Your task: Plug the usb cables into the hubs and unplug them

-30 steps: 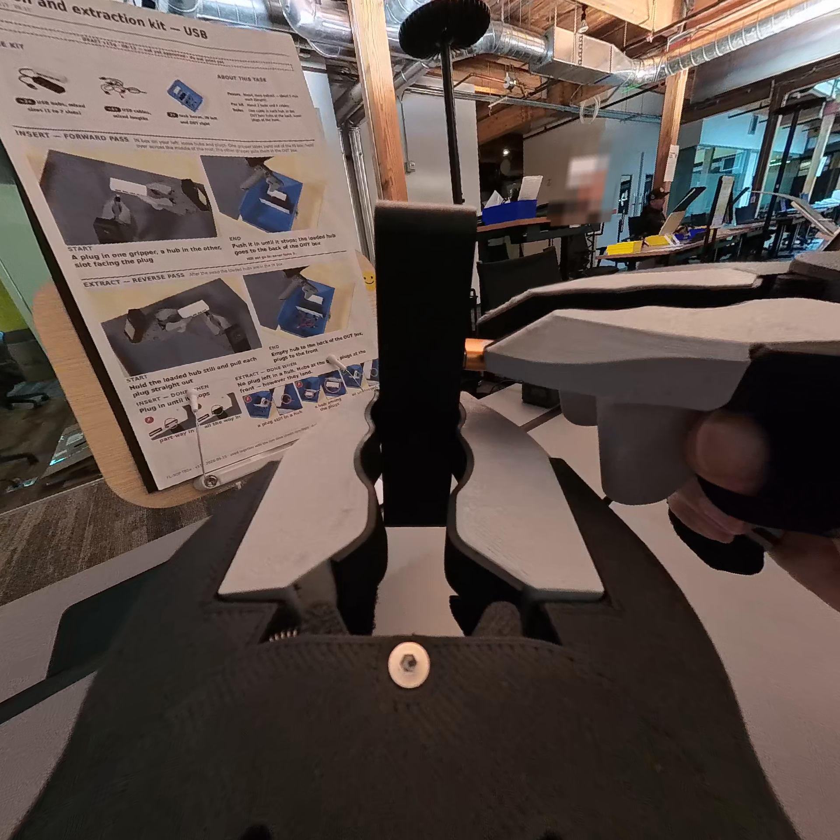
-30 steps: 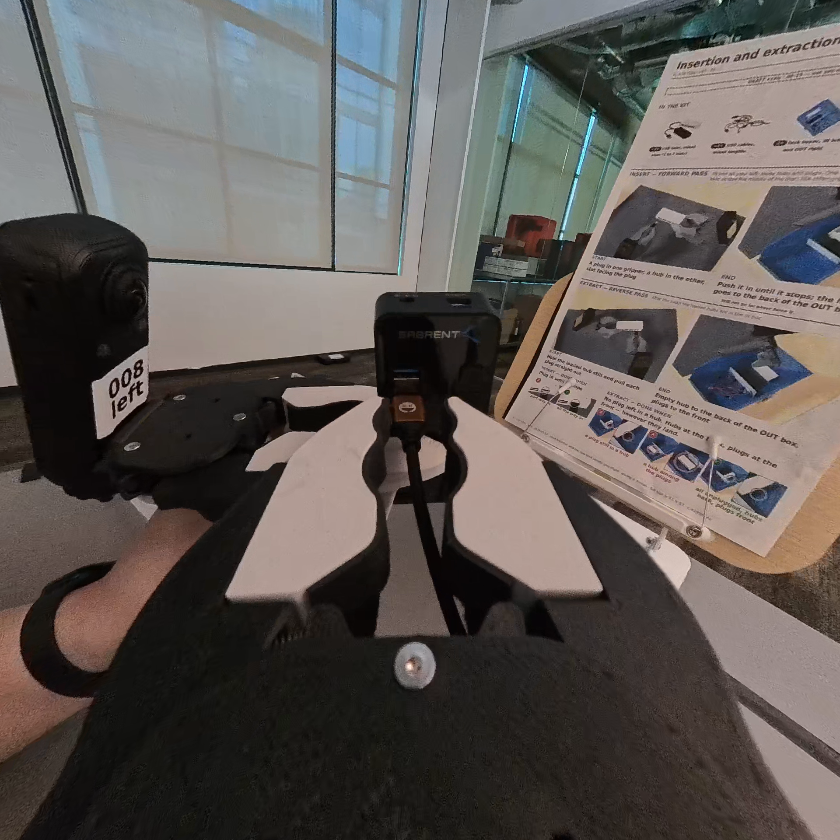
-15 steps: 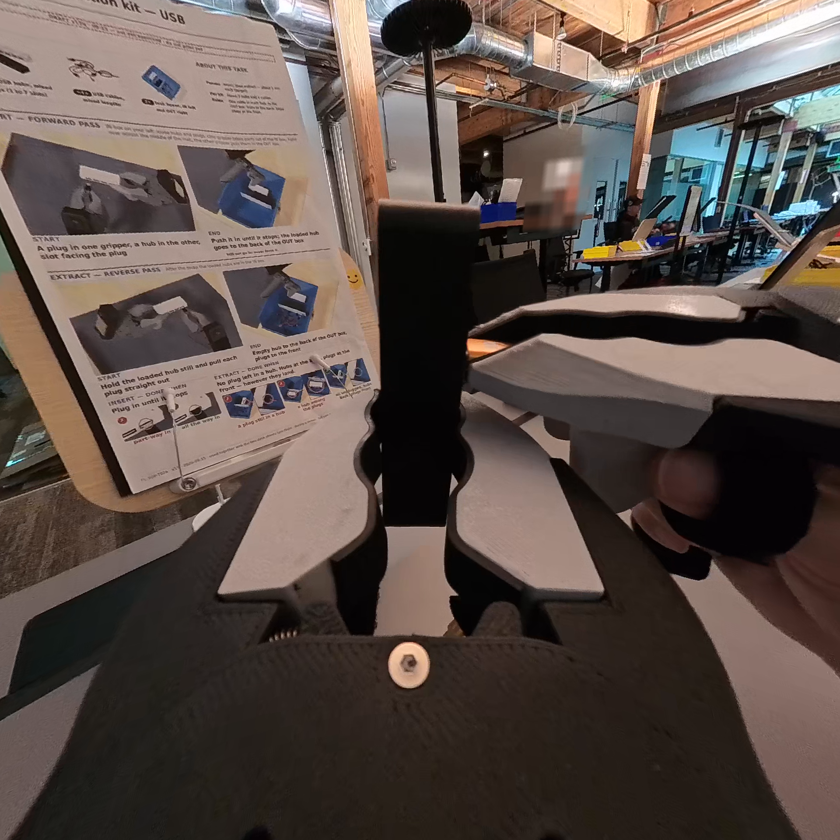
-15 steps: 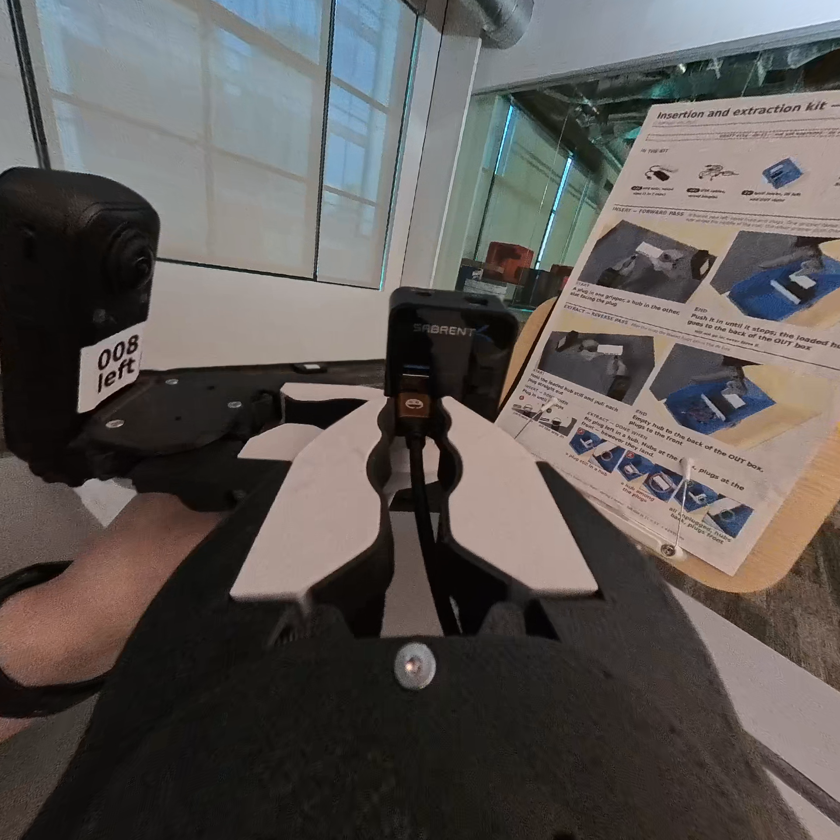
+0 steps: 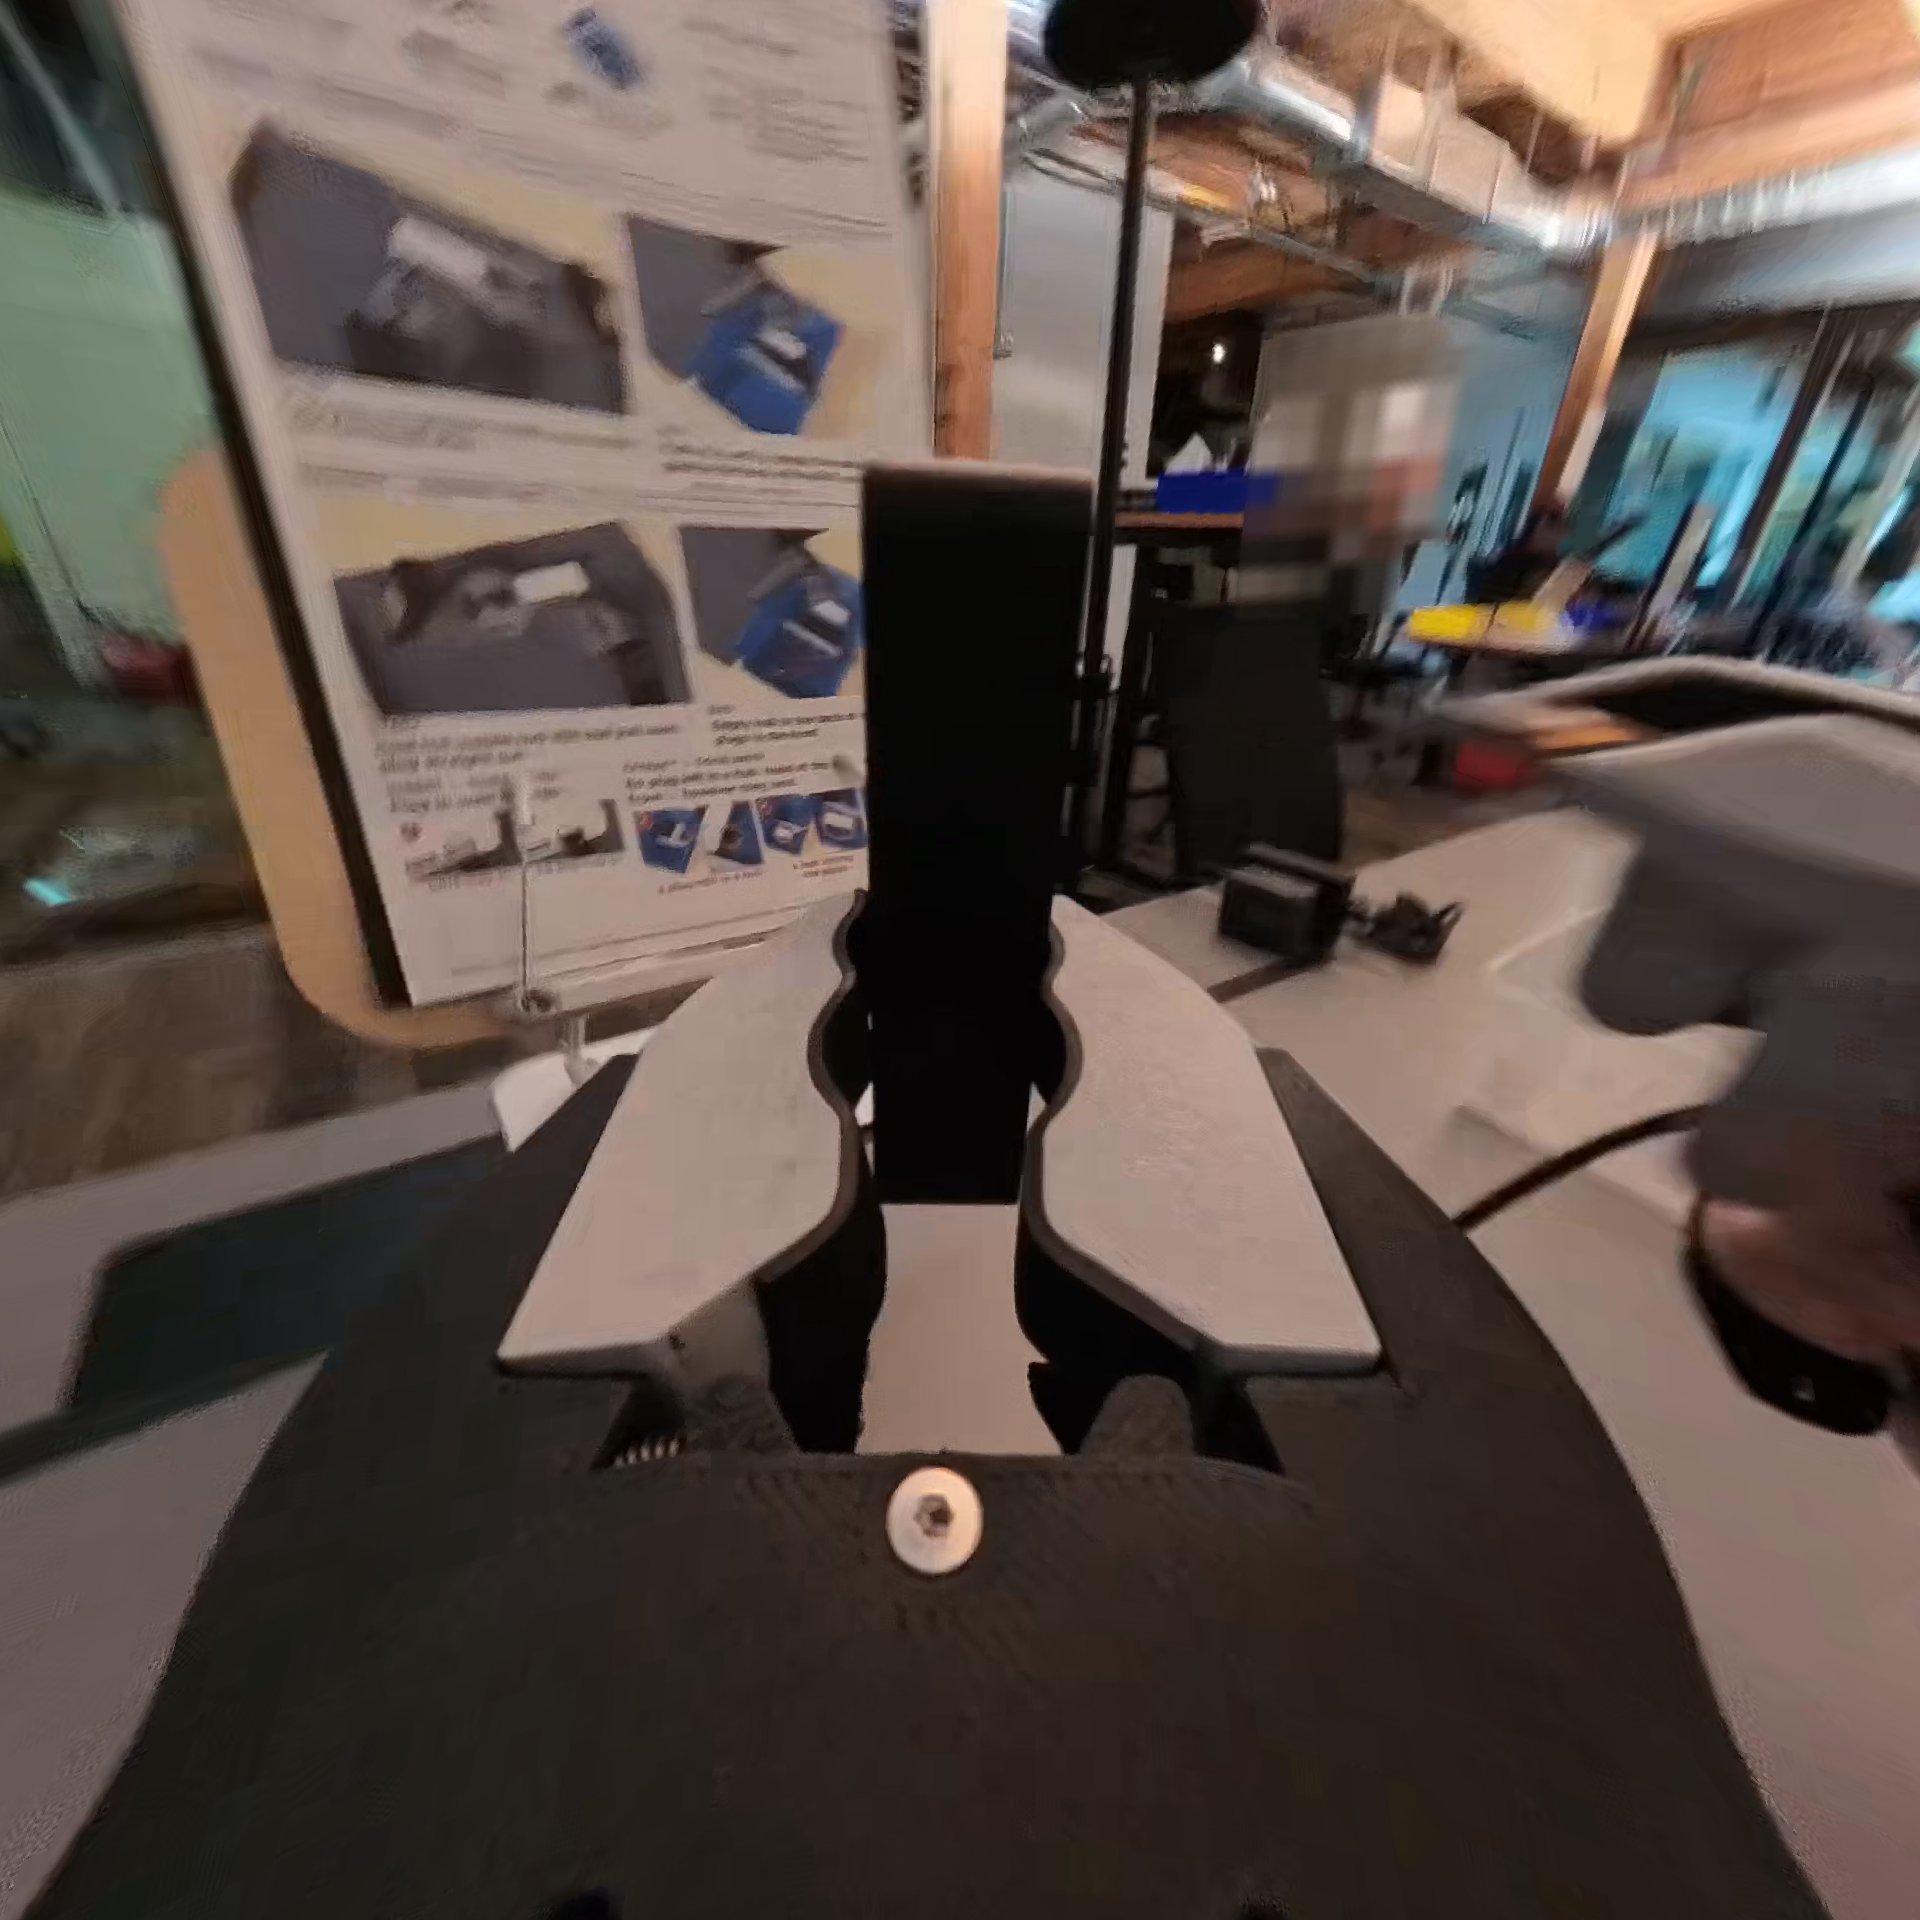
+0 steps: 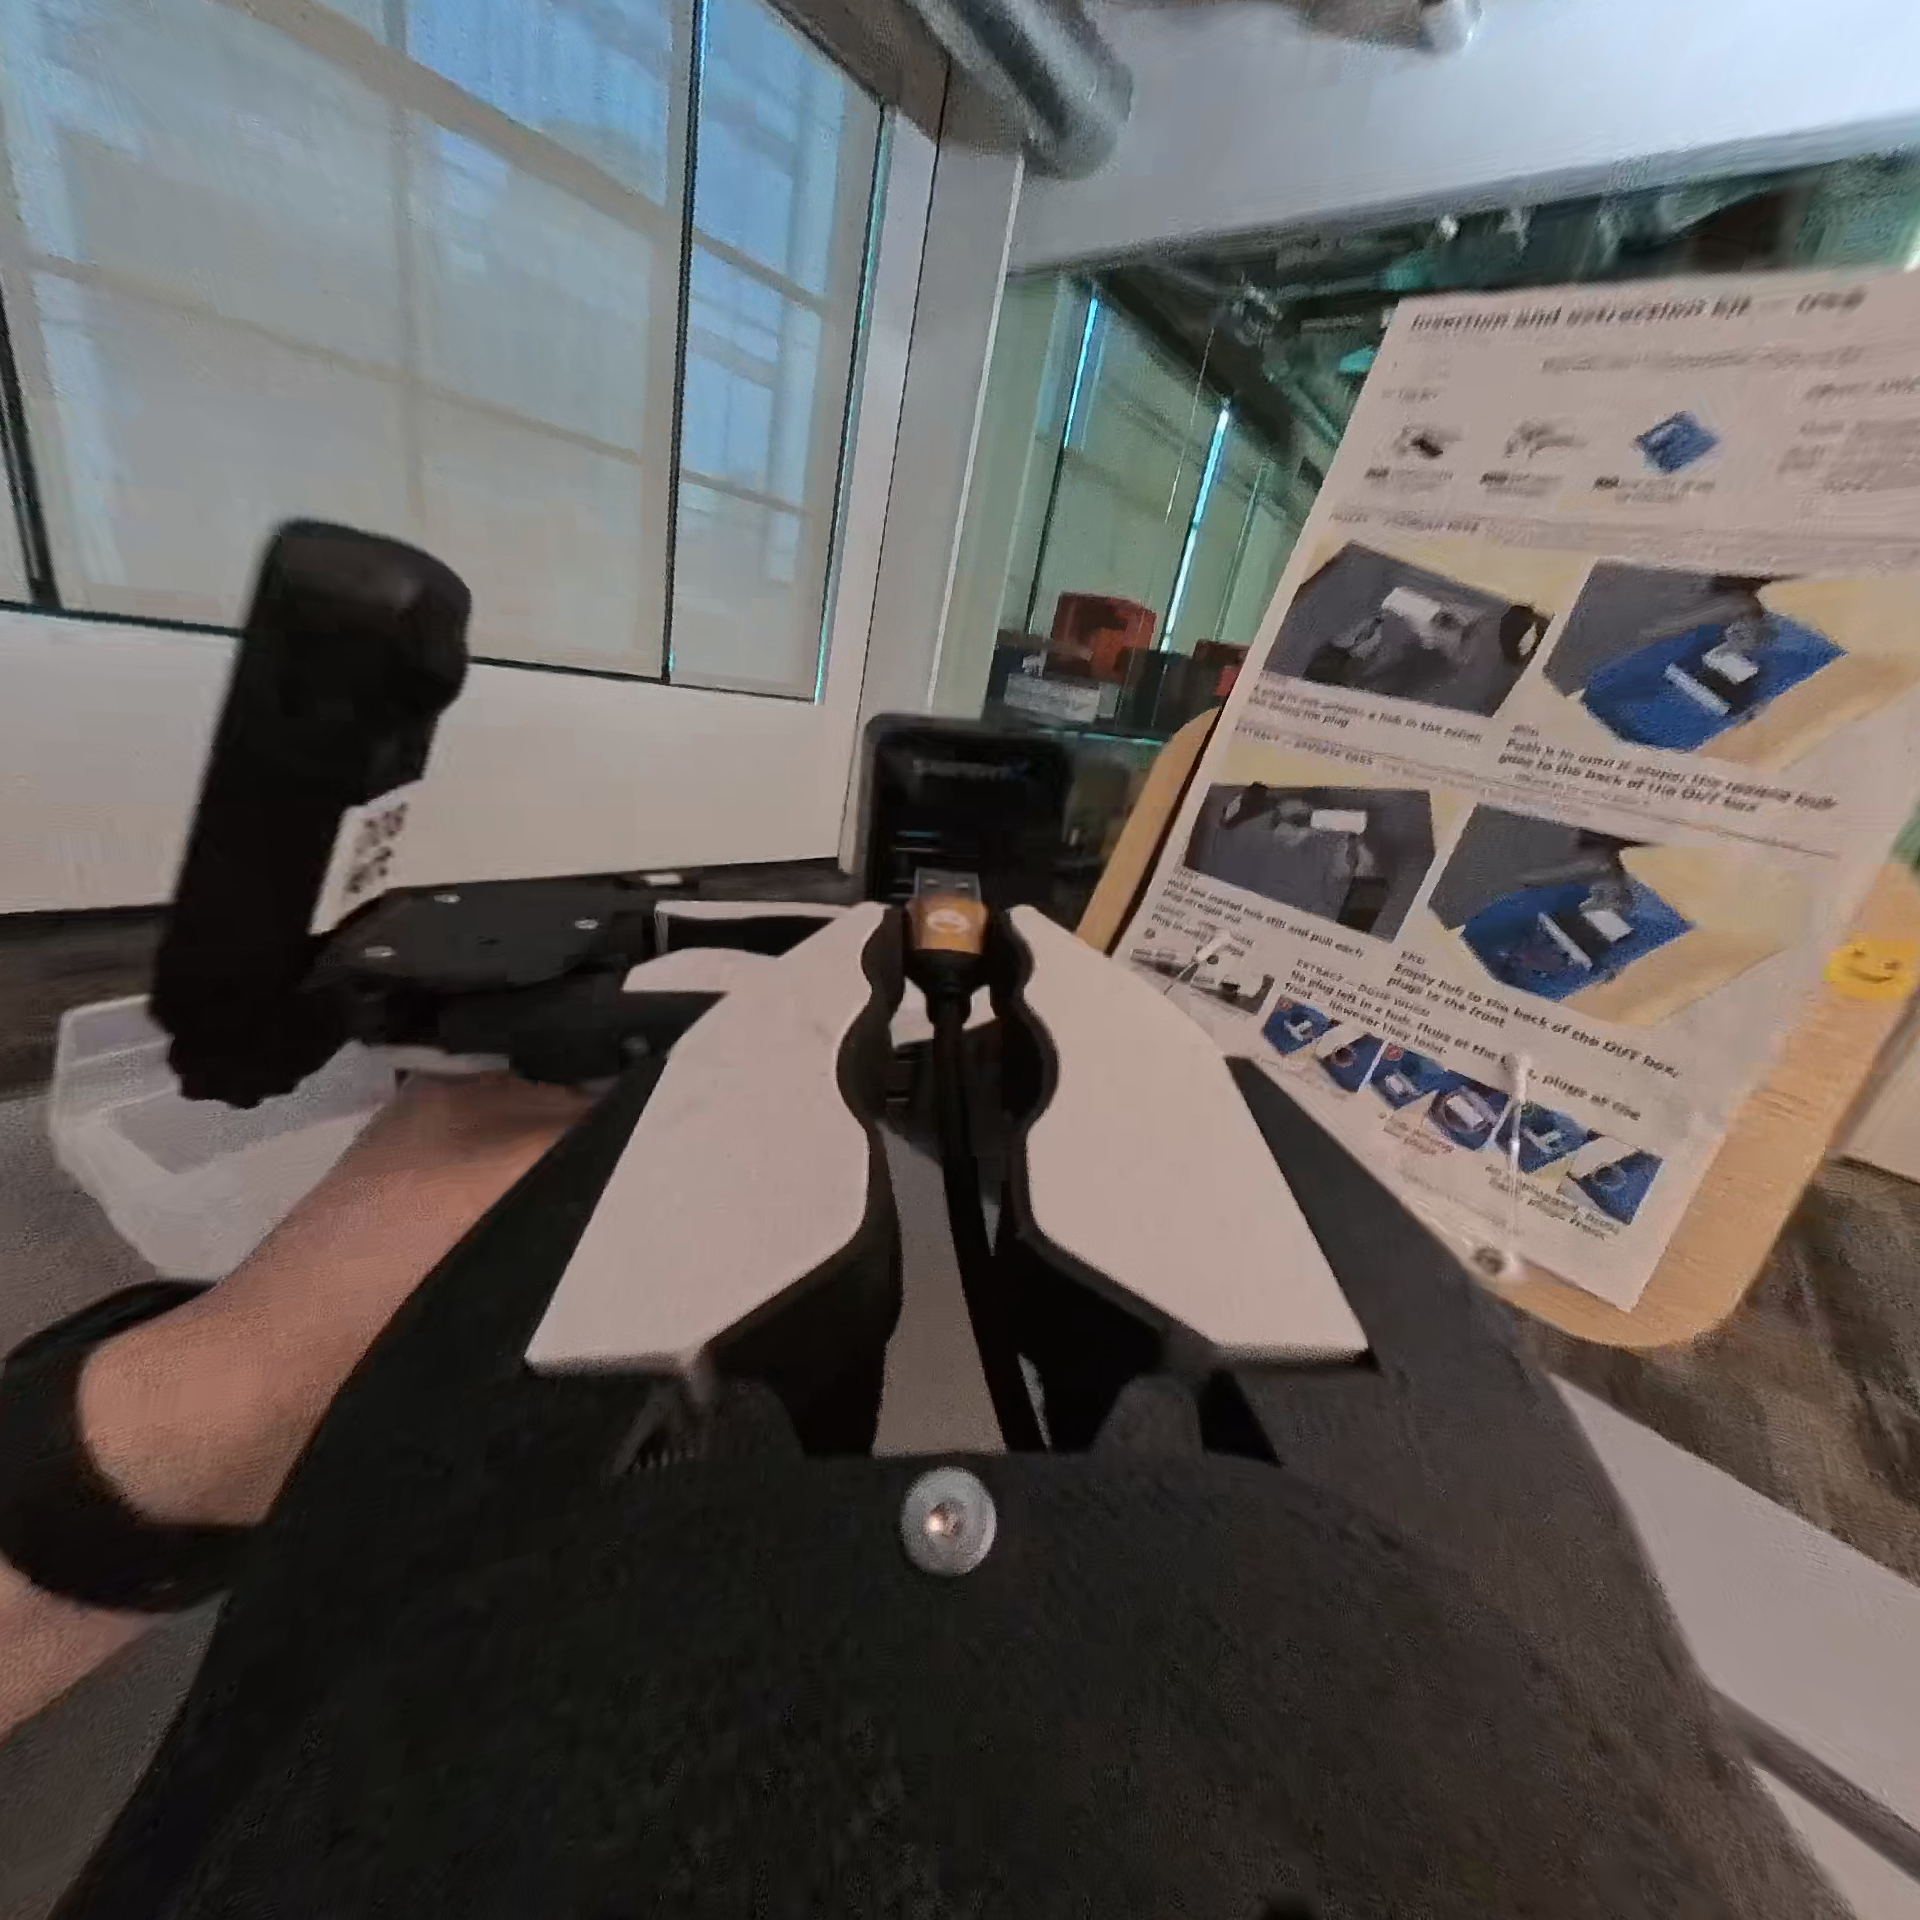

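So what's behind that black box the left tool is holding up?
Behind the black hub stand an instruction sheet and a thin black pole. The left tool grips its lower end. Whatever lies directly behind the hub is hidden.

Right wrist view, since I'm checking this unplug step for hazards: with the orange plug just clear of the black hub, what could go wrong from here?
1. The black cable runs back between the right tongs; a snag could twist the orange plug in the grip.
2. The left tongs hold the black hub only by its lower end, so a bump might tilt it.
3. Both views are motion-blurred; the instruction board stands close beside and could be struck.
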Demonstrator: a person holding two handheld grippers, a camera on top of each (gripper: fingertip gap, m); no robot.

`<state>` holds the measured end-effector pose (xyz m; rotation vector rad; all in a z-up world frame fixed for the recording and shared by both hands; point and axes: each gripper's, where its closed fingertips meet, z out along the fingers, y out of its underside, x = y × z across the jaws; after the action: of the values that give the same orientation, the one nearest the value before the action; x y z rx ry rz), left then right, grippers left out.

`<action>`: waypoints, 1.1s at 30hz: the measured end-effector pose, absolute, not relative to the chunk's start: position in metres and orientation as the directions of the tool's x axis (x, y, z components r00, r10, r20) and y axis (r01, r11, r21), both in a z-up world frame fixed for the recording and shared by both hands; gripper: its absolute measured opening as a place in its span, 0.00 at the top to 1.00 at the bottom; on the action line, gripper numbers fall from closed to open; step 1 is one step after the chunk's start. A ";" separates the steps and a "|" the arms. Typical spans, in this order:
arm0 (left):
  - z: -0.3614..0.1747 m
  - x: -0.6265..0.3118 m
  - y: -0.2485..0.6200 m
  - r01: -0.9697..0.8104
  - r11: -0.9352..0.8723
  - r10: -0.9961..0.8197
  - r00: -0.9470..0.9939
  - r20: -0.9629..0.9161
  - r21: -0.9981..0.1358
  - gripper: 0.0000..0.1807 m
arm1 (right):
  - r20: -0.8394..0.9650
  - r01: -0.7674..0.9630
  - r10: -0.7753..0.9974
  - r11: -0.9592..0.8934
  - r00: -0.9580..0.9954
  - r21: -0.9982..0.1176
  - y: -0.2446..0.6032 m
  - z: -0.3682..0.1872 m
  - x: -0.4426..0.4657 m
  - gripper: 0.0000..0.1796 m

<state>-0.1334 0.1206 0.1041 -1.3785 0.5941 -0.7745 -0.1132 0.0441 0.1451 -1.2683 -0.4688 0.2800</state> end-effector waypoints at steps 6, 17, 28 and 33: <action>0.119 -0.171 0.127 0.205 -0.019 -0.803 0.580 0.137 -0.979 0.86 | 0.225 0.098 0.431 0.296 0.874 -0.950 0.027 0.167 -0.100 0.92; 0.123 -0.163 0.115 0.230 -0.081 -0.851 0.491 0.187 -0.970 0.86 | 0.111 0.019 0.564 0.166 0.818 -0.986 -0.036 0.201 -0.008 0.92; 0.134 -0.138 0.082 0.174 -0.017 -0.891 0.443 0.094 -0.985 0.86 | -0.356 -0.363 0.131 0.036 0.925 -0.931 -0.132 0.126 0.288 0.92; 0.127 -0.122 0.073 0.133 -0.022 -0.908 0.413 0.075 -0.991 0.86 | -0.435 -0.430 0.036 -0.102 0.900 -0.897 -0.118 0.076 0.315 0.92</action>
<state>-0.1225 0.0727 0.1274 -1.3266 0.7766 -0.9783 0.3154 -0.1179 0.0762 -1.6335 0.3097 0.4019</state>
